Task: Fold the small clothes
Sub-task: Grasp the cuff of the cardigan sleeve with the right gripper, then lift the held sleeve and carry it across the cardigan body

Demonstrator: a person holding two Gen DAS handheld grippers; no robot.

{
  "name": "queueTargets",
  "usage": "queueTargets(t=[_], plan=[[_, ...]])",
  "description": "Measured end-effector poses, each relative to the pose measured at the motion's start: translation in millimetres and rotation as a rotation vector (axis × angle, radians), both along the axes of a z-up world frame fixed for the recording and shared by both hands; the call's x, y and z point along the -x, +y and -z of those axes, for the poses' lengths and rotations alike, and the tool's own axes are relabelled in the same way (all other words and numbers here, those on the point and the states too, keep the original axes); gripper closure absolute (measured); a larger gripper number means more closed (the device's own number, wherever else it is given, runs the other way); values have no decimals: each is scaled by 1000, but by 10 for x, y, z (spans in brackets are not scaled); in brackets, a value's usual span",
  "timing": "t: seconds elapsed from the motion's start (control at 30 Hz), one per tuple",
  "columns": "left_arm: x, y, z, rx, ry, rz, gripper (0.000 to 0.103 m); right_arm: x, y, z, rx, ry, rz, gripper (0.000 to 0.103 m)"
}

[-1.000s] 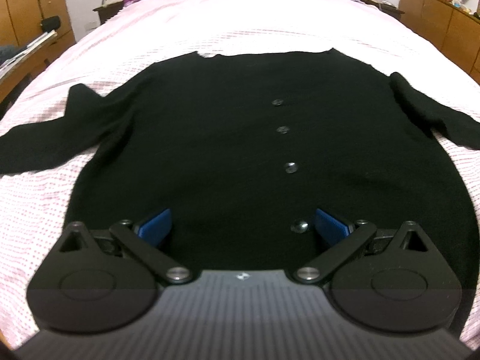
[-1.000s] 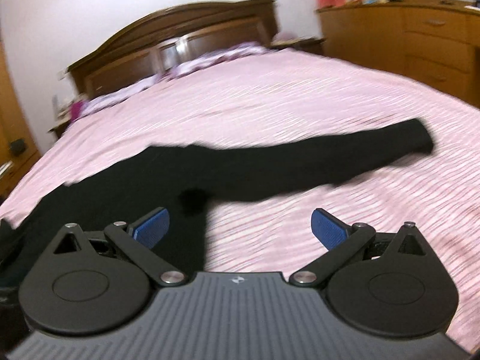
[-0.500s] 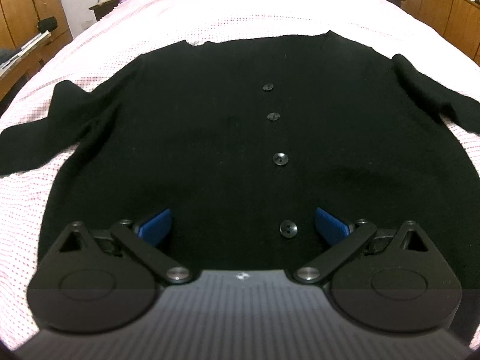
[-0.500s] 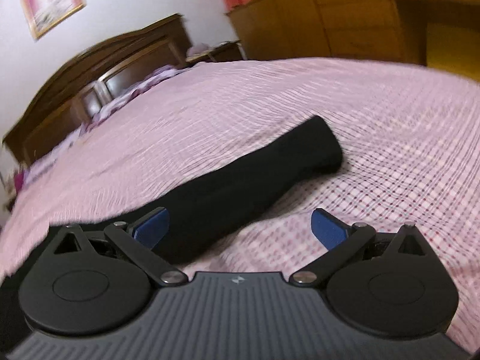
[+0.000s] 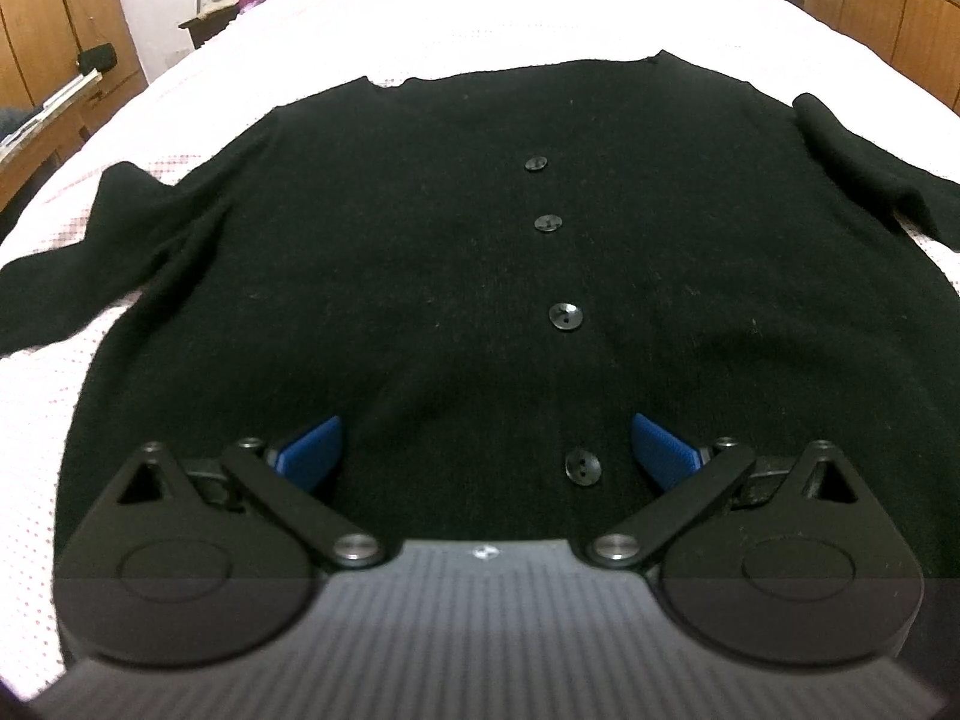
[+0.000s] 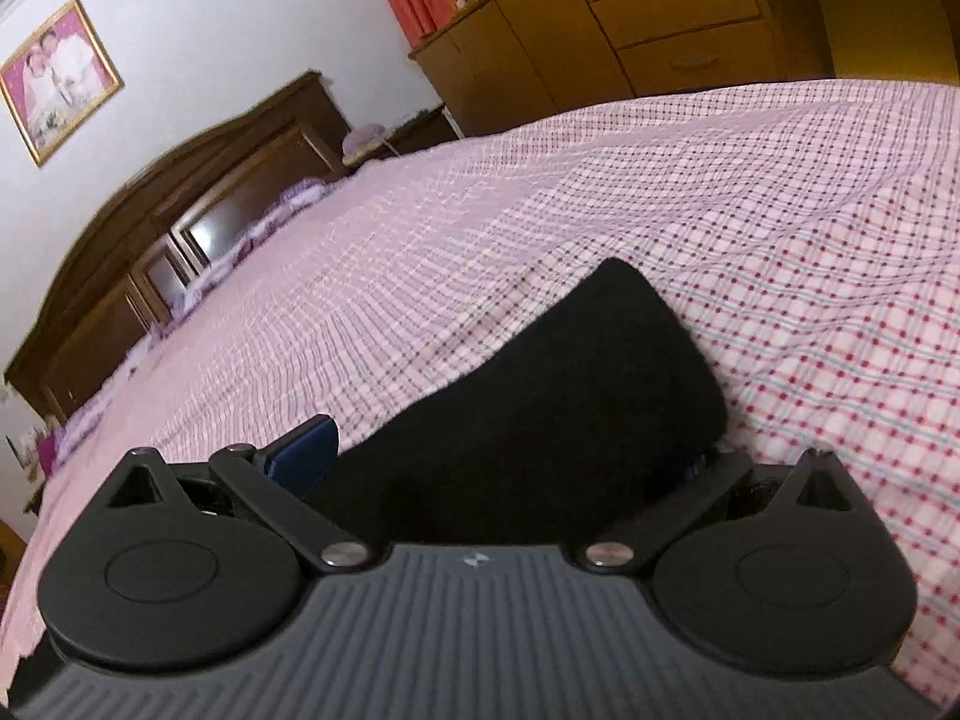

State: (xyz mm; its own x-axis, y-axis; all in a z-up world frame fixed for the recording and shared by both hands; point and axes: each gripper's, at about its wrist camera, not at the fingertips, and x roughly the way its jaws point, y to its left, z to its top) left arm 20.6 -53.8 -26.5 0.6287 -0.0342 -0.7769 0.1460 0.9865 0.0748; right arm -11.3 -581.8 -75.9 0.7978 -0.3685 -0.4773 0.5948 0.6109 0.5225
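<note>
A black cardigan [image 5: 420, 276] lies spread flat, front up, on a bed [image 5: 510, 18] covered with a pink checked sheet. The left gripper [image 5: 486, 450] hangs over the cardigan's lower front, its two blue fingers [image 5: 312, 453] set wide apart with nothing between them but the cloth beneath; whether they touch the cloth cannot be told. Four dark buttons run in a line up the middle of the cardigan, and the nearest button [image 5: 583, 466] sits between the open fingers, closer to the right-hand one. Two sleeves spread outward, one to each side: the left sleeve [image 5: 78, 264] reaches toward the left edge of the view and the right sleeve [image 5: 870, 180] runs out past the right edge.

In the right wrist view, the right gripper [image 6: 504, 468] is low over the sheet with the end of one black sleeve [image 6: 570, 384] lying between its spread fingers. One blue finger [image 6: 306, 456] shows just left of the sleeve; the other is mostly hidden behind the cloth. The jaws stand wide and do not pinch the sleeve. The cuff points away from the gripper, resting on the sheet.
</note>
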Motion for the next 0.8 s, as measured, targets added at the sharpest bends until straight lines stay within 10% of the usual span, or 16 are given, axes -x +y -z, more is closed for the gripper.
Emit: queueTargets(t=[0.17,0.3,0.4,0.8], plan=[[-11,18,29,14,-3,-5,0,-13,2,36,3,-28,39,15],[-13,17,43,9,-4,4,0,40,-37,-10,-30,-8,98,70],[-3,24,42,9,-10,12,0,66,-95,-33,-76,-32,82,89],[5,82,-38,37,-20,51,0,409,75,-1150,59,-236,22,95]])
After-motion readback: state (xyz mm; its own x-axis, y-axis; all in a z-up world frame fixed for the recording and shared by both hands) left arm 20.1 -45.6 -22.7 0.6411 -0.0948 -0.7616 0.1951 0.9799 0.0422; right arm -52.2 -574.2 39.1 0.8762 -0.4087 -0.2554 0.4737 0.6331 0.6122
